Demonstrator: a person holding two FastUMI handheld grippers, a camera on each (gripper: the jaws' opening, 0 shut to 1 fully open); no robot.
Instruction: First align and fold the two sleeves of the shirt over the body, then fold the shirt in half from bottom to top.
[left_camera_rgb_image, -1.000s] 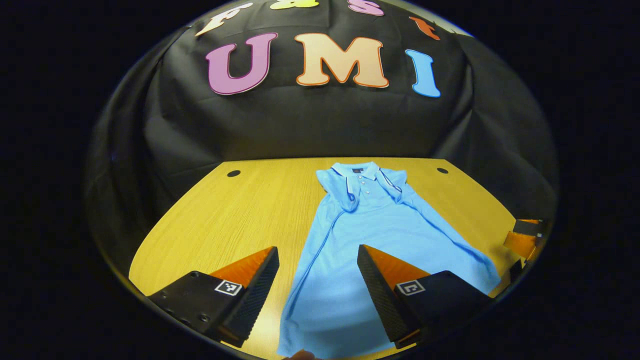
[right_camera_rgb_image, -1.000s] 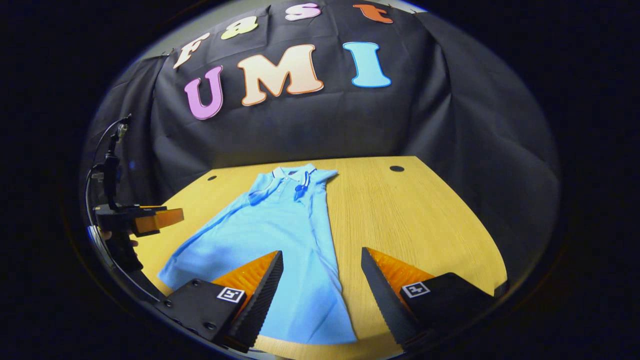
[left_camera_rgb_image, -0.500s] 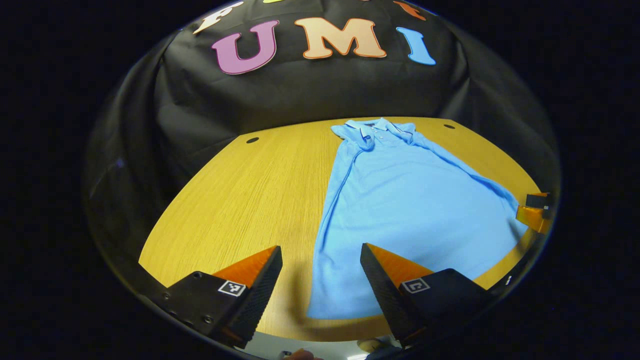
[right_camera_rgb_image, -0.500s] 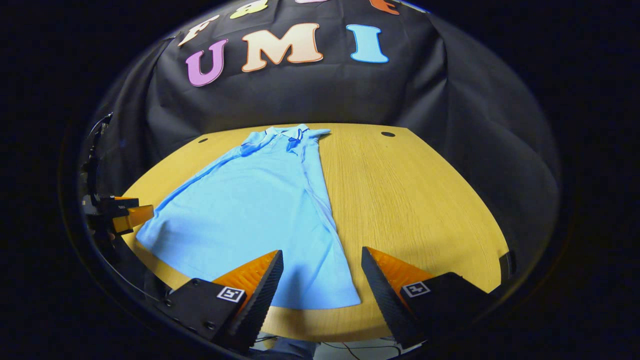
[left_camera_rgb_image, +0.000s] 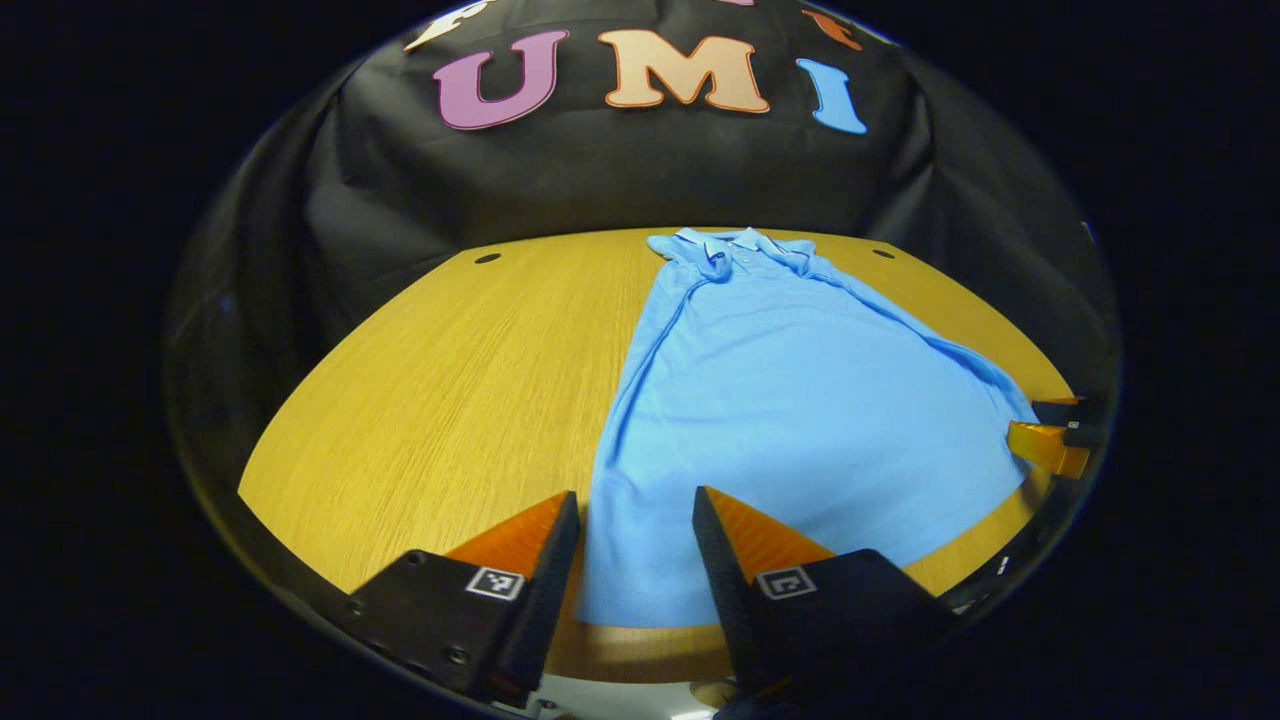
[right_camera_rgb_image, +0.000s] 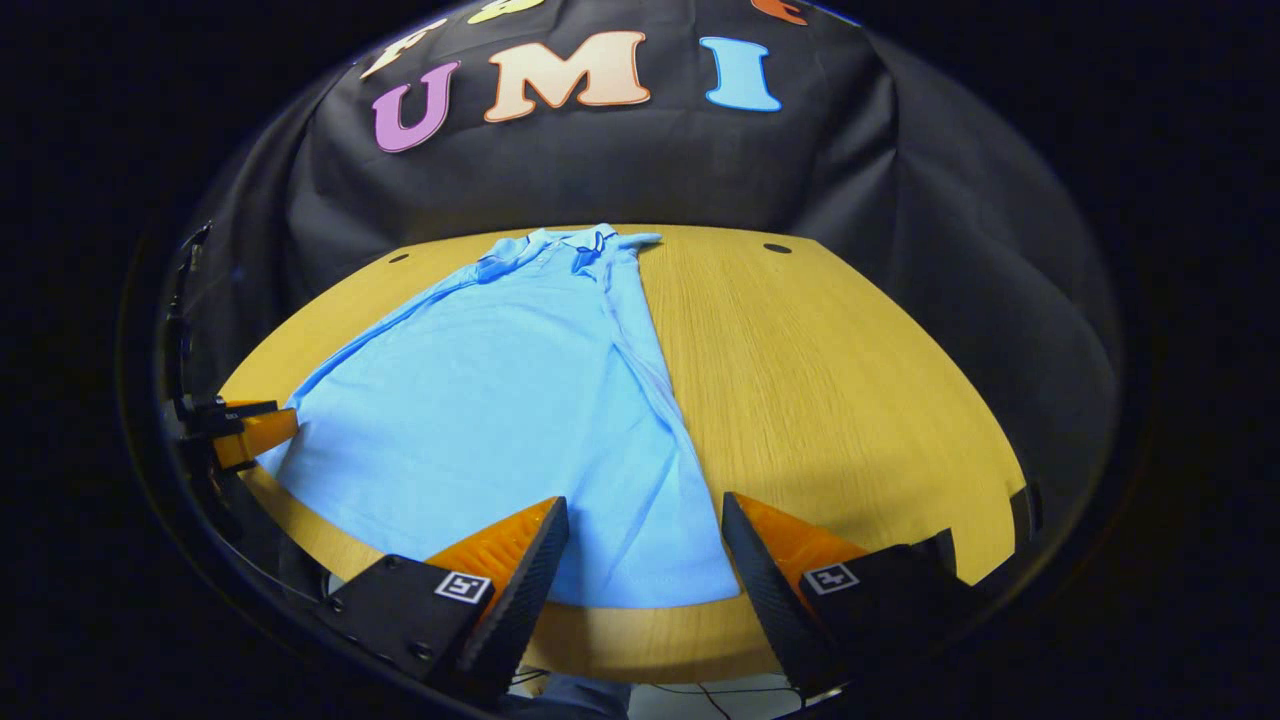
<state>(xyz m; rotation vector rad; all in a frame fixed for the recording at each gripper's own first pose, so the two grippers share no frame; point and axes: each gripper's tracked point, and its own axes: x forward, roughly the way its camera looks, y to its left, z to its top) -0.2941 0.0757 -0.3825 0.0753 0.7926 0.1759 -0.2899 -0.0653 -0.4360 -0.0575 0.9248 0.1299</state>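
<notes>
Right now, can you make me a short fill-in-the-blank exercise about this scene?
1. The shirt lies flat on the ____ table.
2. Both sleeves are already folded over the ____.
3. The left gripper is ____.
4. The collar points toward the booth's ____.

Missing words: wooden; body; open; wall

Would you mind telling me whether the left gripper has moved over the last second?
Yes: the left gripper pulled back toward the table's near edge, now straddling the shirt's hem corner.
</notes>
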